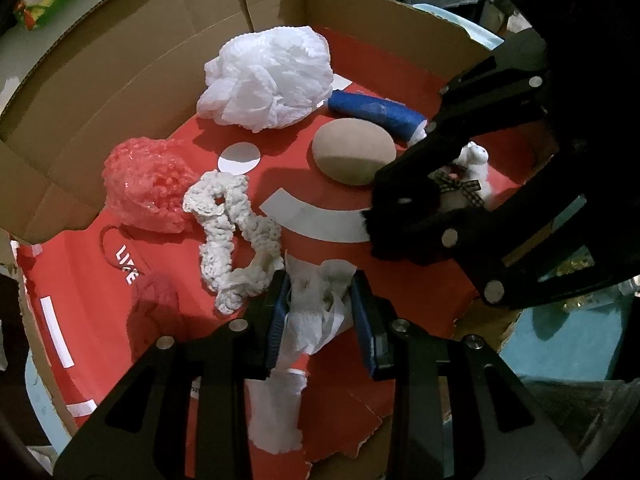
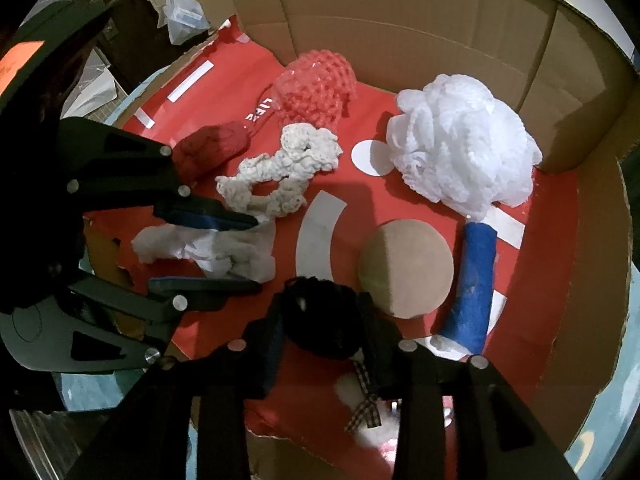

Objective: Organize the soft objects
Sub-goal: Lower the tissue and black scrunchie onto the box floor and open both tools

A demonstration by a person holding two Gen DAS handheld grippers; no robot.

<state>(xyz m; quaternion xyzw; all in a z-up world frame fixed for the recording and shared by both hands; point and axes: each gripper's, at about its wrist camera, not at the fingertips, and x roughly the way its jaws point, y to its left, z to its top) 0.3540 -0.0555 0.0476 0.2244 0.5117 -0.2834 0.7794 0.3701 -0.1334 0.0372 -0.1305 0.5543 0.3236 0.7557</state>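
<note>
A flattened cardboard box (image 1: 120, 92) with a red printed inner face (image 2: 224, 80) serves as the support, its brown flaps raised along the far side. On the red face are laid a white mesh bath pouf (image 2: 464, 140), a pink mesh pouf (image 2: 316, 84), a cream crocheted band (image 2: 280, 176), a tan round sponge (image 2: 406, 268) and a blue rolled cloth (image 2: 474, 284) just beside the sponge. A crumpled white gauze (image 2: 208, 248) is seen at the near edge.
</note>
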